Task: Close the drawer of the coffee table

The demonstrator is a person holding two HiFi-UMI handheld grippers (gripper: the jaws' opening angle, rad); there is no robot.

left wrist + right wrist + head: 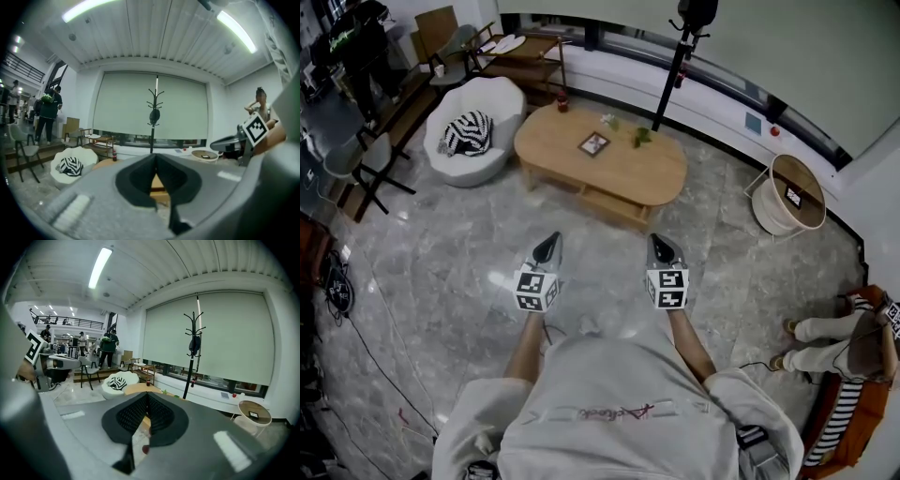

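I keep both claws clenched on nothing, left claw (549, 243) and right claw (662, 247) side by side above the marble floor (441, 309). The table (623, 173) stands far ahead, its drawer (611, 203) jutting from the near side; white armchair (487, 108) at its left, coat stand (674, 73) behind

1. The left gripper (548, 247) is pointing toward twelve o'clock, its jaws pressing together on nothing.
2. The right gripper (662, 247) is pointing toward twelve o'clock too, its jaws closed and empty.
3. The left forearm (525, 342) and right forearm (689, 339) are reaching forward side by side.
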